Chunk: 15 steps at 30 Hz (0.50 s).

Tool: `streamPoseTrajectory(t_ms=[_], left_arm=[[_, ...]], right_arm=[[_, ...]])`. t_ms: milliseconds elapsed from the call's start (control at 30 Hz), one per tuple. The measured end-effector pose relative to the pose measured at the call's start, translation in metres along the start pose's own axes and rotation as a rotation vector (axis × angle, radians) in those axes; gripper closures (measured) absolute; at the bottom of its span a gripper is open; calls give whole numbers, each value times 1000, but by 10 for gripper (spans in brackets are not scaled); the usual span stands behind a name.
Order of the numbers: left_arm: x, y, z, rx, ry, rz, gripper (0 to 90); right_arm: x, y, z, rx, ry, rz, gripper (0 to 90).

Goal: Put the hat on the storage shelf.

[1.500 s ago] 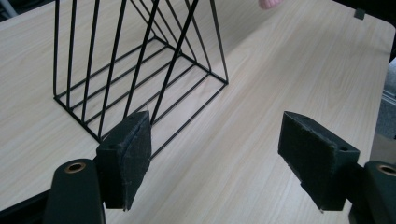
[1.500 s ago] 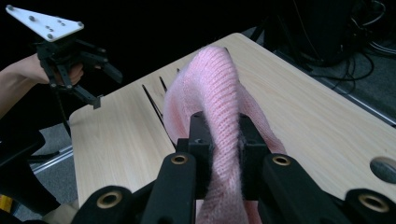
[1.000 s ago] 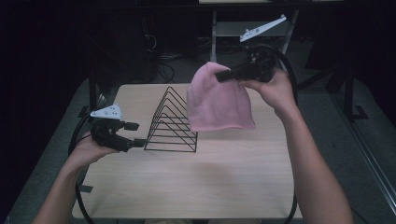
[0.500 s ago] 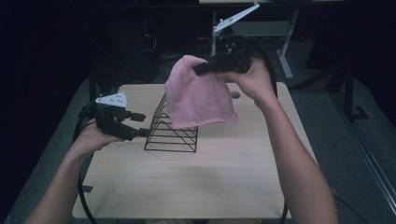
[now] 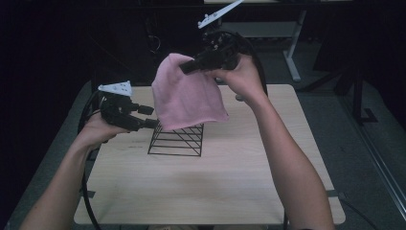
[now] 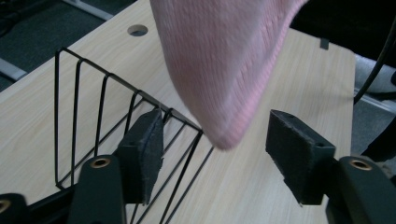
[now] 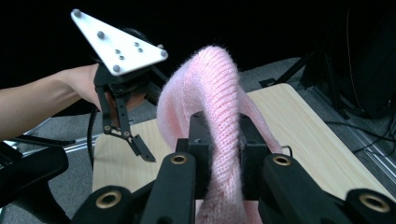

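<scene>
A pink knit hat (image 5: 186,98) hangs in the air from my right gripper (image 5: 184,68), which is shut on its top edge. The hat covers the upper part of a black wire rack (image 5: 177,140) that stands on the wooden table (image 5: 239,182). In the right gripper view the knit (image 7: 210,79) bulges up between the shut jaws (image 7: 223,149). My left gripper (image 5: 152,117) is open at the rack's left side, level with the hat's lower left corner. In the left gripper view that corner (image 6: 224,60) dangles between the open pads (image 6: 299,158), untouched, with the rack's wires (image 6: 93,107) behind the left pad.
The table has a round cable hole (image 6: 137,30) at its far edge. Cables loop from both grippers over the table's sides. A white desk frame (image 5: 287,43) stands behind the table in a dark room.
My right gripper has carried the hat left and higher, from the rack's right side to over the rack. My left gripper has risen slightly and closed in on the hat's lower corner.
</scene>
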State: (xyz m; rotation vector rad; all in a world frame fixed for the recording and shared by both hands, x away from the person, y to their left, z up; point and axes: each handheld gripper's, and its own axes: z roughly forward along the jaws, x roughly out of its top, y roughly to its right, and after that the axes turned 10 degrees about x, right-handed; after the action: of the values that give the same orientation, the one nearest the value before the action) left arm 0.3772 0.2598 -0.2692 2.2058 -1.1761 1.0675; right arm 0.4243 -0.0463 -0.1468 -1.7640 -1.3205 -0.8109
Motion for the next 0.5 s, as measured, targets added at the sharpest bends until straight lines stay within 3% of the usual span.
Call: streamPoseTrajectory(t_ms=[133, 200, 367, 500], left_arm=[[0, -7, -1, -22, 19, -23, 440], [0, -10, -2, -29, 16, -26, 516], [0, -14, -7, -2, 23, -28, 810], [0, -19, -10, 25, 15, -35, 826]], right_arm=[[8, -2, 6, 6, 10, -22, 795], [12, -4, 8, 15, 26, -23, 795], [19, -6, 14, 21, 31, -32, 795], [20, -3, 15, 20, 48, -35, 795]])
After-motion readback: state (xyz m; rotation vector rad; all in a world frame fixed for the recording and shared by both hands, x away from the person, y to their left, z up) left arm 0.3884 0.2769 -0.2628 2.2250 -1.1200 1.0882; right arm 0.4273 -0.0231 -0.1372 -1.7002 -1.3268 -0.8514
